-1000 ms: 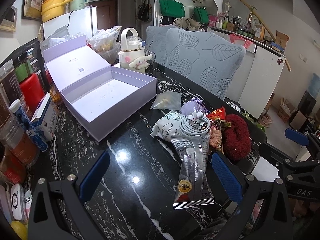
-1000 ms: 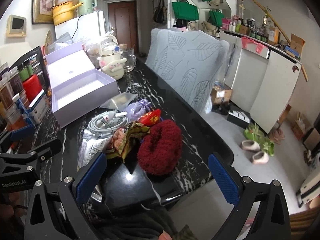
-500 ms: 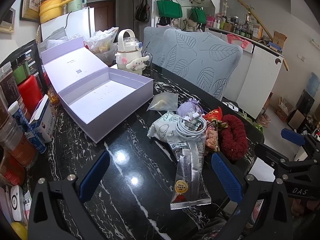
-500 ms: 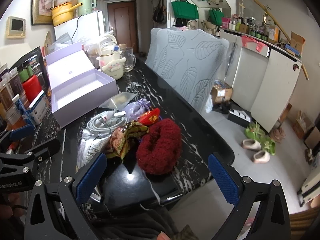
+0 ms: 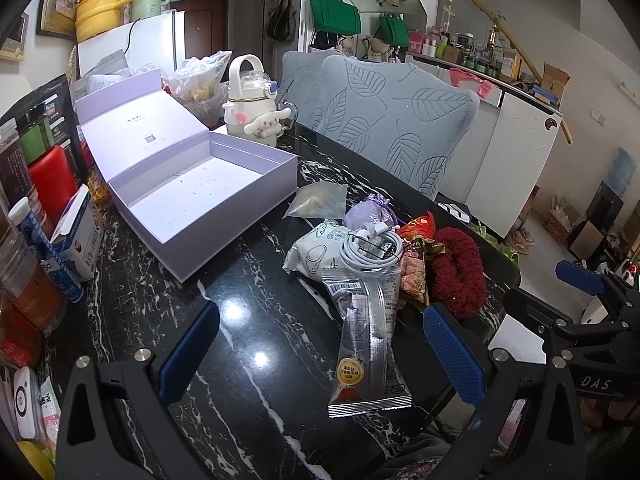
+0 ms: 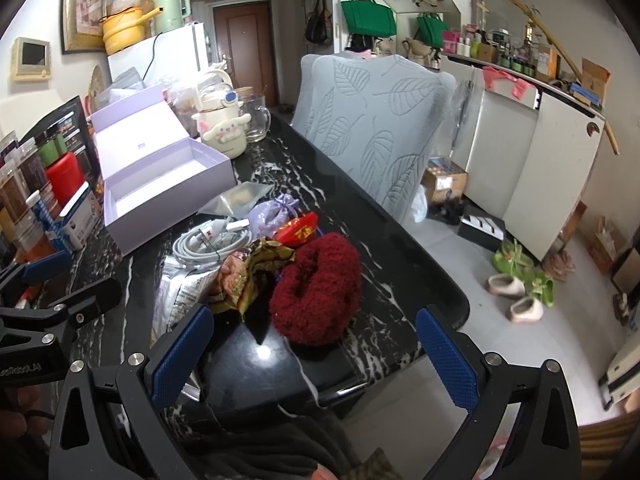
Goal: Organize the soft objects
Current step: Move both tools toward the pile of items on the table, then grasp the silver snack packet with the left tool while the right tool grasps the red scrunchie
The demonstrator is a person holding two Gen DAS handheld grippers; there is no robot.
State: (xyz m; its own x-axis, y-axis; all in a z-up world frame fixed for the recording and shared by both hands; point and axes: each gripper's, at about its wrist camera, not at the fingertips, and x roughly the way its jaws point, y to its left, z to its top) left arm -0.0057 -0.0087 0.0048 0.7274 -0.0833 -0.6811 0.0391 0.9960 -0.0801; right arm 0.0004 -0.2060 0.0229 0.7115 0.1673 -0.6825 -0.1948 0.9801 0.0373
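A fluffy dark red scrunchie [image 6: 316, 284] lies on the black marble table, also seen in the left wrist view [image 5: 460, 270]. Beside it lie a lilac drawstring pouch [image 6: 272, 214], a red packet [image 6: 298, 232], a coiled white cable [image 5: 370, 250], a white soft pack [image 5: 312, 254] and a silver snack sachet [image 5: 366, 336]. An open empty lilac box [image 5: 200, 196] stands to the left. My left gripper [image 5: 316, 350] is open above the table before the pile. My right gripper [image 6: 314, 350] is open just short of the scrunchie.
Jars, a red canister [image 5: 52, 172] and a blue-white carton [image 5: 78, 236] line the table's left edge. A white character kettle [image 5: 254, 114] stands behind the box. A leaf-patterned chair [image 6: 376, 128] stands at the far side. The table's rounded corner [image 6: 448, 300] drops to the floor.
Both grippers have drawn slightly back and up from the pile, both still open. Nothing on the table has moved.
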